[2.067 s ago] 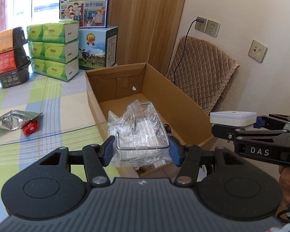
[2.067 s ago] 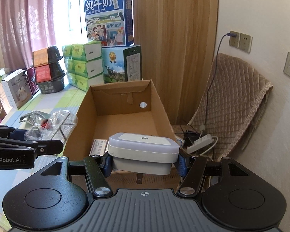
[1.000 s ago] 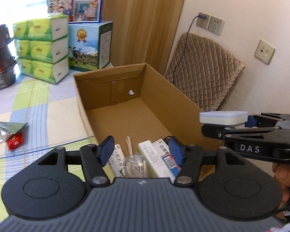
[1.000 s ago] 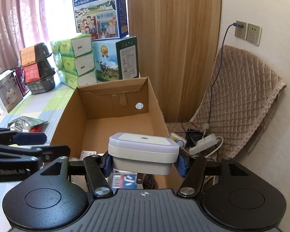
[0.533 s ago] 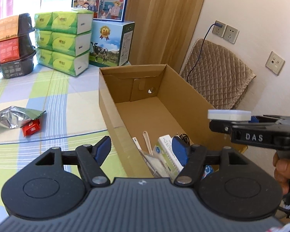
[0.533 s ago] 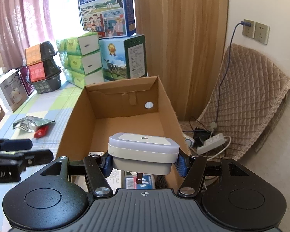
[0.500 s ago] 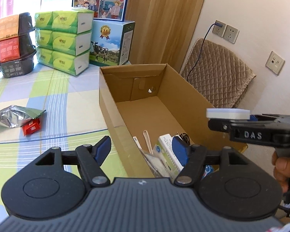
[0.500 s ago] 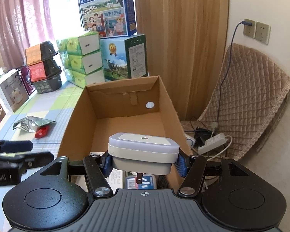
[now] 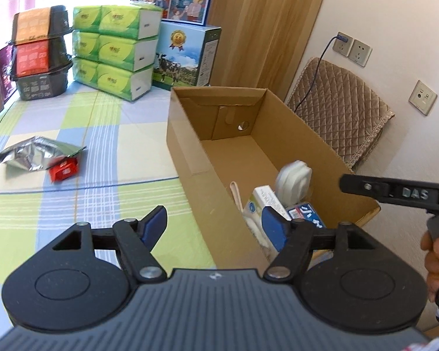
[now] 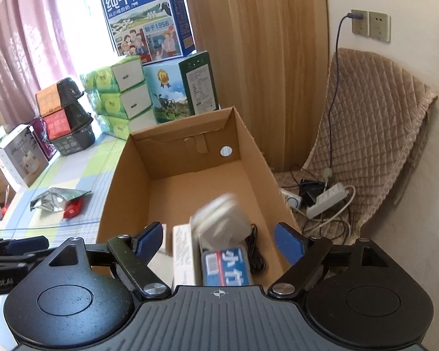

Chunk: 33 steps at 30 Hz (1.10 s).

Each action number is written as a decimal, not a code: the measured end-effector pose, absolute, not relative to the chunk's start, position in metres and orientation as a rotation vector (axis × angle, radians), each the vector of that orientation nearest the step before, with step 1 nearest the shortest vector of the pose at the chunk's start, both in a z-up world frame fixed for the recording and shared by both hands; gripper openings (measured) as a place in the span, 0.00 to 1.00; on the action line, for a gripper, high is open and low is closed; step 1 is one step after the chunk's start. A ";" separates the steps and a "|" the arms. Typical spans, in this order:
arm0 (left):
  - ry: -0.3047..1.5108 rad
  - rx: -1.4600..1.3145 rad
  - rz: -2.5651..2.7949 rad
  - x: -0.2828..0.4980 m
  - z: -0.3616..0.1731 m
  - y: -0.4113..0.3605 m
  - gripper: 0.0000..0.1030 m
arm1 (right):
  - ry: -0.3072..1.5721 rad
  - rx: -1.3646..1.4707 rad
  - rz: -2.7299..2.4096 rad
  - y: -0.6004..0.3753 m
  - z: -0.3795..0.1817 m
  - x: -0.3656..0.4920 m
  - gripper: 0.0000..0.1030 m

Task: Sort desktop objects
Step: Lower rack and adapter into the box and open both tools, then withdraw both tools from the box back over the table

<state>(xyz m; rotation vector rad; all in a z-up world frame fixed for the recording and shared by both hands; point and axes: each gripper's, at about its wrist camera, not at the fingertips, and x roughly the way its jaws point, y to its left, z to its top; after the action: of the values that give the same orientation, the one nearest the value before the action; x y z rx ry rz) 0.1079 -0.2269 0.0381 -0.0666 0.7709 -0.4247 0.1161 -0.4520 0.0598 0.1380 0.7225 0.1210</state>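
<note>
Right gripper [image 10: 218,241] released, blue pads spread wide, nothing between them, above the near end of the cardboard box [image 10: 190,152]. White case [image 10: 219,219] blurred, tilted inside the box among a blue-labelled pack [image 10: 226,266] and a white carton [image 10: 183,251]. Left gripper [image 9: 213,225] likewise released and bare, over the box's left wall. Foil pouch [image 9: 33,155] and red packet [image 9: 63,170] out on the checked tablecloth [image 9: 102,134].
</note>
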 end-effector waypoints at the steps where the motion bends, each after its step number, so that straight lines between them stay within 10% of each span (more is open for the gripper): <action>1: 0.773 -0.069 -0.420 0.106 0.038 -0.225 0.66 | 0.721 0.142 0.122 -0.452 0.060 0.112 0.81; 33: 0.752 -0.111 -0.314 0.048 0.049 -0.145 0.91 | 0.739 0.065 0.228 -0.377 0.078 0.030 0.98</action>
<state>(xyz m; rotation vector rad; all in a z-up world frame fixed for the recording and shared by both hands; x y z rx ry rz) 0.0481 -0.1449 0.0495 -0.1110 0.7515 -0.3142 0.0301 -0.3772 0.0781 0.0651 0.7394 0.2282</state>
